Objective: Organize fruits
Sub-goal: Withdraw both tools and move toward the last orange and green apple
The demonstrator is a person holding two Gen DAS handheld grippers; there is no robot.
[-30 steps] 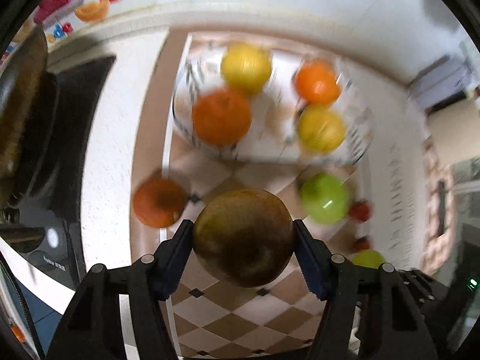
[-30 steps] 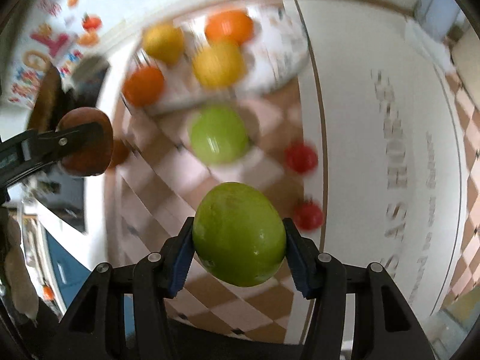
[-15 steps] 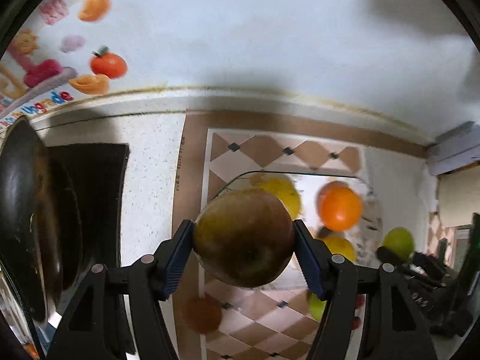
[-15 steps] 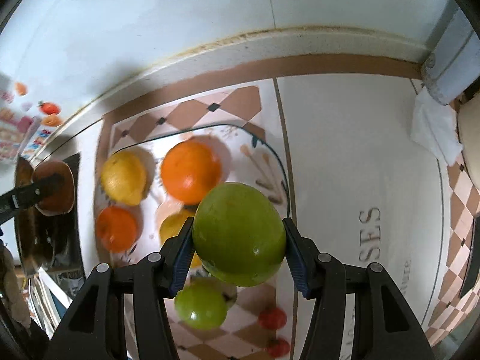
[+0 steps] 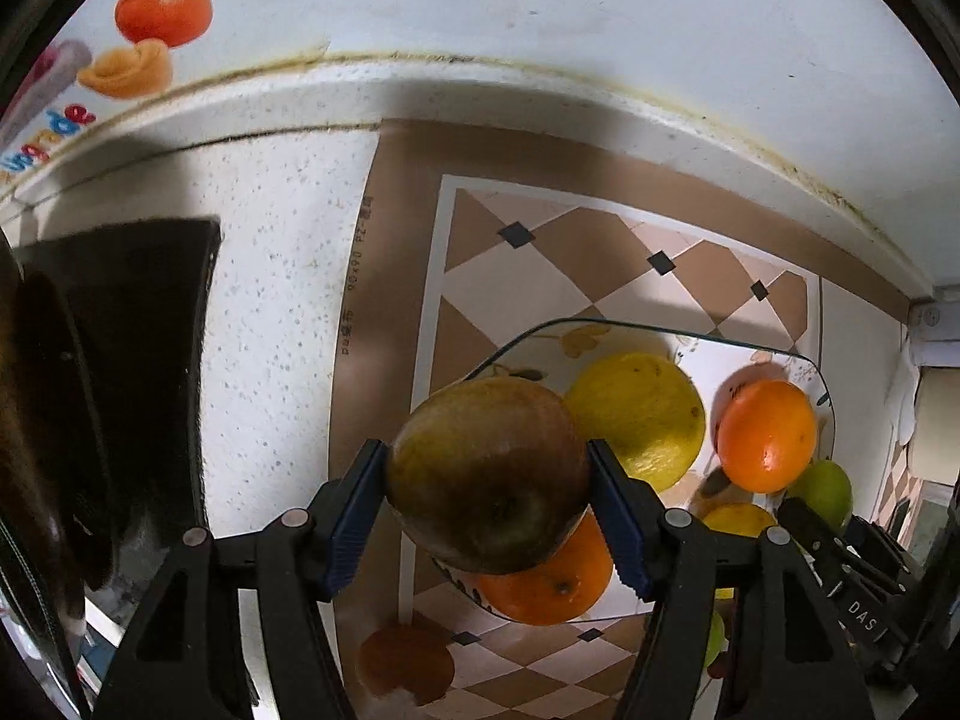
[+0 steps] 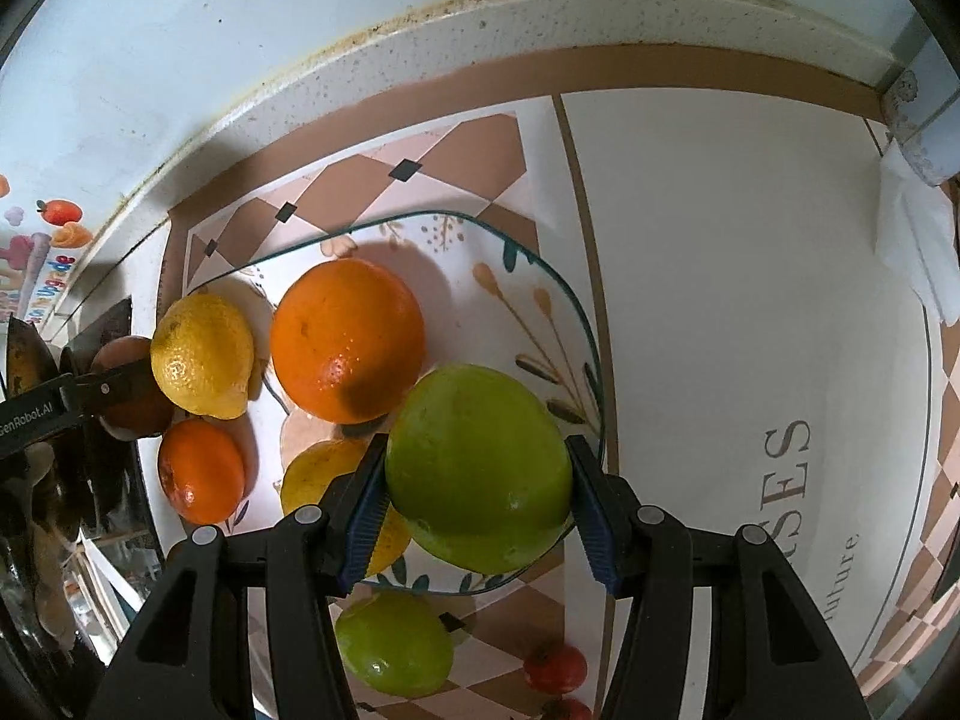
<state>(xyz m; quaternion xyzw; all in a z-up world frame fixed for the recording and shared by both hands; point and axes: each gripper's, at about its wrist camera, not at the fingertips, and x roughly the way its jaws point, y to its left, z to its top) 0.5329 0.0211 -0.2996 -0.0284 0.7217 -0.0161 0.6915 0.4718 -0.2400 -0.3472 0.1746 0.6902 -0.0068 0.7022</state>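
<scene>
Left wrist view: left claw [image 5: 487, 507] clenched on brown apple [image 5: 487, 492], glass plate [image 5: 660, 333] just beyond. Right claw [image 6: 477, 489] gripping green apple [image 6: 478, 468] above plate's near edge.

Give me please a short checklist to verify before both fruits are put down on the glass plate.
1. Left claw grips the brown apple firmly: ok.
2. Right claw grips the green apple firmly: ok.
3. Green apple is over the glass plate: ok.
4. Free plate area beside the large orange: ok, at the right side.
5. Free spot under the brown apple: cannot tell, a small orange lies there.
6. Height above the plate: cannot tell.
</scene>
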